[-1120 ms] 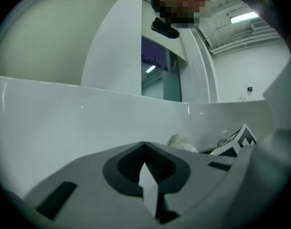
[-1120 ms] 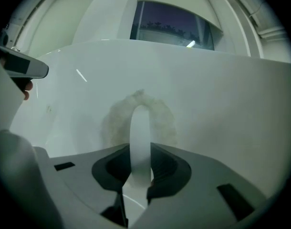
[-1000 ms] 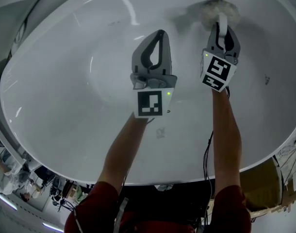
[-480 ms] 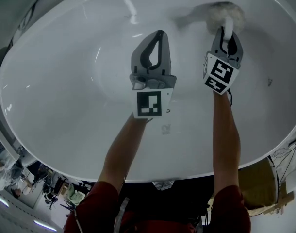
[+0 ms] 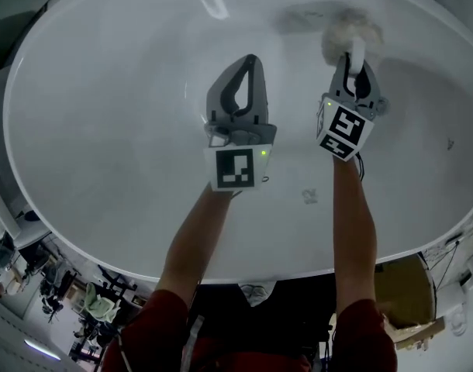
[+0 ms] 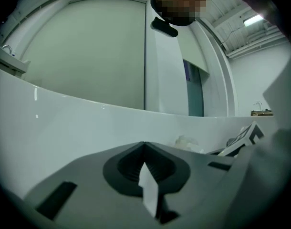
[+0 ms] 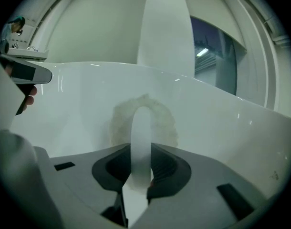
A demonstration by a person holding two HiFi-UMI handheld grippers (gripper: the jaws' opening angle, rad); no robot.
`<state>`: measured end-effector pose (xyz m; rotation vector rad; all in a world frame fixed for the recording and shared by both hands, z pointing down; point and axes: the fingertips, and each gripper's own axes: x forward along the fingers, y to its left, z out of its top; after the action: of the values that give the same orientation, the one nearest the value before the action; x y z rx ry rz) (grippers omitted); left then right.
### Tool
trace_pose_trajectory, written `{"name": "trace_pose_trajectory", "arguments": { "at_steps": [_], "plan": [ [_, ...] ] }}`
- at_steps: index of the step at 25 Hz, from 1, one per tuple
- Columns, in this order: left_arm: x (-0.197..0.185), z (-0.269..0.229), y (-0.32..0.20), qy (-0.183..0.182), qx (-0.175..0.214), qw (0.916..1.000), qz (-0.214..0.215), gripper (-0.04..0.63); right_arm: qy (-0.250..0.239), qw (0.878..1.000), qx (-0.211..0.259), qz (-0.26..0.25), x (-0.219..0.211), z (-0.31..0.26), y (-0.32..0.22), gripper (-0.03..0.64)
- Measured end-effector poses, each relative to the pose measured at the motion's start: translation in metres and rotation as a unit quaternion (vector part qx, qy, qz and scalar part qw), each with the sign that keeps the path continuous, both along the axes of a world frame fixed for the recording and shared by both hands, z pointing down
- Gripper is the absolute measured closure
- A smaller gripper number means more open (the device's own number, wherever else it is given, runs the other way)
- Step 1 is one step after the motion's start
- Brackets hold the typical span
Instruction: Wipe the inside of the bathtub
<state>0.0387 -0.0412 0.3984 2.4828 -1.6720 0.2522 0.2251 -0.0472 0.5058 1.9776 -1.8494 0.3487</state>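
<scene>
**Item: fluffy wiping pad with band handle, in use inside white bathtub**

Location. Wiping pad (image 5: 351, 29): round, off-white and fluffy. It lies flat against the far wall of the bathtub (image 5: 105, 169), toward the right end and below the far rim.

Holder. Right tongs (image 5: 354, 62) pinch the handle (image 7: 140, 128), a narrow white band that arches up from the pad's back. The jaws close on the band's two flat faces, a little way back from the pad.

Other tool. Left tongs (image 5: 250, 64): pressed together, hovering over the middle of the tub, well apart from the pad. A thin white sliver (image 6: 148, 190) shows at the seam between the jaws; what it is cannot be told.

Handling (judged).
- Pad: light, soft and compressible, not fragile. It should flatten and spread under pressure, and will likely slide easily over the glossy wall.
- Handle: looks stiffer than the pad, smooth and thin. Gripped on its flat faces it should resist twisting, but so smooth a band may slip through the jaws if the pad drags.
- Best hold: the band, low and close to the pad, so the push goes straight into the wall and the pad does not tip onto an edge.
- Poor hold: the fluff itself, which would bunch and lift off the surface.

Caution. The tub wall is curved and slick, so pressure is best kept square to the curve.
</scene>
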Motion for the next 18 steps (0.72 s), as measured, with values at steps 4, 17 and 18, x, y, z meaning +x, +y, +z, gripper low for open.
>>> {"name": "trace_pose_trajectory", "arguments": {
  "at_steps": [4,17,18],
  "plan": [
    [-0.101,-0.004,0.008,-0.022,-0.001,0.9995,-0.022,0.58,-0.012,0.999,-0.003,-0.032,-0.109,-0.002,-0.002,0.526],
    [-0.323,0.033,-0.003,-0.024,-0.015,0.9934,-0.111,0.58,-0.042,0.989,-0.042,-0.134,-0.373,0.063,-0.019,0.526],
    [-0.322,0.038,-0.006,-0.022,-0.017,0.9933,-0.112,0.58,-0.042,0.989,-0.048,-0.137,-0.374,0.071,-0.02,0.526]
  ]
}}
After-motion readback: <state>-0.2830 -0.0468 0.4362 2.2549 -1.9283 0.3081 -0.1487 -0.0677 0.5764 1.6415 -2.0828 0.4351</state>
